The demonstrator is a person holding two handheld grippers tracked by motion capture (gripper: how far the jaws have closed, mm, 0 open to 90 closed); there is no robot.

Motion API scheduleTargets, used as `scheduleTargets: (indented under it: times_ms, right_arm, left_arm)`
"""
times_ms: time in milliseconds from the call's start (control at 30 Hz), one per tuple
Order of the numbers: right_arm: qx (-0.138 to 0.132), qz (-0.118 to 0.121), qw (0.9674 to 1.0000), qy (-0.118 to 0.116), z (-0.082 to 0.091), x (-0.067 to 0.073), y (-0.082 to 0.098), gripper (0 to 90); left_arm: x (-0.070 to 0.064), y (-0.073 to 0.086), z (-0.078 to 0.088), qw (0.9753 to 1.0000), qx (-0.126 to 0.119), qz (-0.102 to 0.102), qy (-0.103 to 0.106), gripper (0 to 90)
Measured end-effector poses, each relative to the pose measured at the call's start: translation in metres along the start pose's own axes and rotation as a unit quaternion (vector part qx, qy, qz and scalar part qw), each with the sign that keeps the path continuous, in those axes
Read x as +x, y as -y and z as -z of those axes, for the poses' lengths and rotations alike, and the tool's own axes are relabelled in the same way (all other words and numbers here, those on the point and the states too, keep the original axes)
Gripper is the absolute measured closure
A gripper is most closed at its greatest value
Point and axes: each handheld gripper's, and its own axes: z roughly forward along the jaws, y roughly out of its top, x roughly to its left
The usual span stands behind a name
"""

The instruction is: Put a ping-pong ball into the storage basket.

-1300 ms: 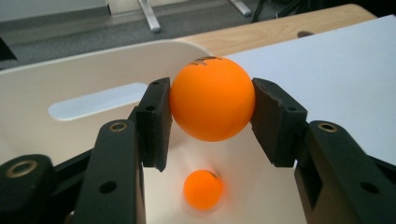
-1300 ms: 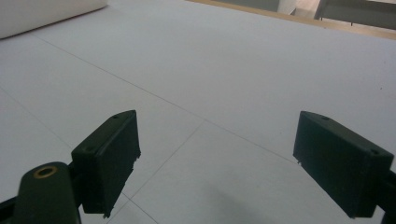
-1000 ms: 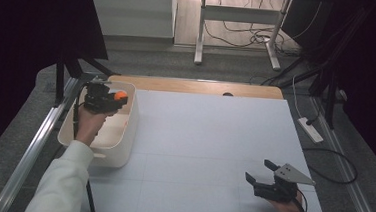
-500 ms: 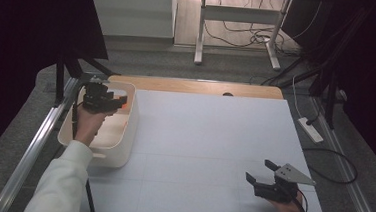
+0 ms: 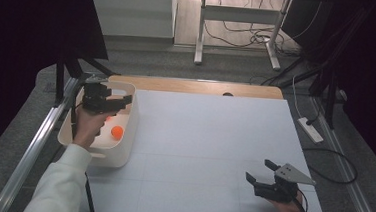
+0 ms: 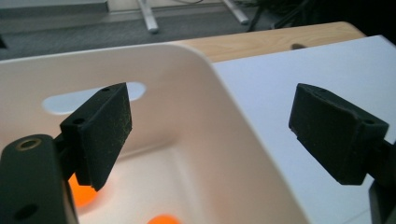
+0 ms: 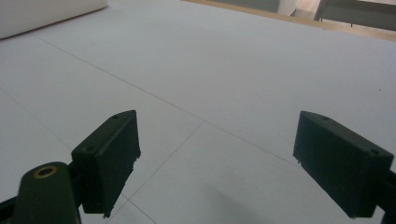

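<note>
A white bin (image 5: 121,149) stands at the table's left edge. An orange ball (image 5: 117,131) lies on its floor. My left gripper (image 5: 125,100) hovers above the bin's far part, open and holding nothing. In the left gripper view the jaws (image 6: 215,112) stand wide apart over the bin's right wall (image 6: 233,112). Below them lie an orange ball (image 6: 83,195) and part of a second one (image 6: 161,219). My right gripper (image 5: 258,170) rests low near the front right of the white table top (image 5: 214,133), open and holding nothing (image 7: 215,135).
A strip of bare wood (image 5: 197,86) runs along the table's far edge. Metal rails (image 5: 32,150) flank the table. A power strip (image 5: 310,129) lies off the right side, and a desk frame with cables (image 5: 241,34) stands on the floor beyond.
My left gripper held an orange ball above the bin a second ago. It has opened, and the ball now lies on the bin's floor. The right gripper has stayed put.
</note>
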Motion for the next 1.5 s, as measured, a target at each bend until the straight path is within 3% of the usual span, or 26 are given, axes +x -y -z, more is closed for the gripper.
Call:
scheduleTargets:
  times_ms: [400,700,933,1333,1500]
  right_arm:
    - [-0.006,-0.004,0.9999,-0.011,-0.003,-0.001,-0.001,14.7]
    - [-0.002,-0.005,1.0,-0.005,0.001,-0.002,0.001,14.7]
    - [0.0,0.002,1.0,-0.008,-0.002,0.002,0.0,14.7]
    - [0.002,0.005,1.0,-0.008,-0.003,0.002,0.001,14.7]
    - [0.003,0.005,1.0,-0.004,-0.001,0.002,0.001,14.7]
  left_arm:
    - [-0.026,0.003,0.014,0.9973,-0.03,-0.027,0.061,14.4]
    - [-0.044,0.004,0.017,0.9927,-0.045,-0.048,0.101,15.2]
    - [-0.054,0.01,0.018,0.989,-0.052,-0.049,0.13,15.3]
    - [-0.077,0.019,0.019,0.983,-0.056,-0.079,0.156,15.5]
    - [-0.089,0.027,0.014,0.9785,-0.054,-0.09,0.178,15.6]
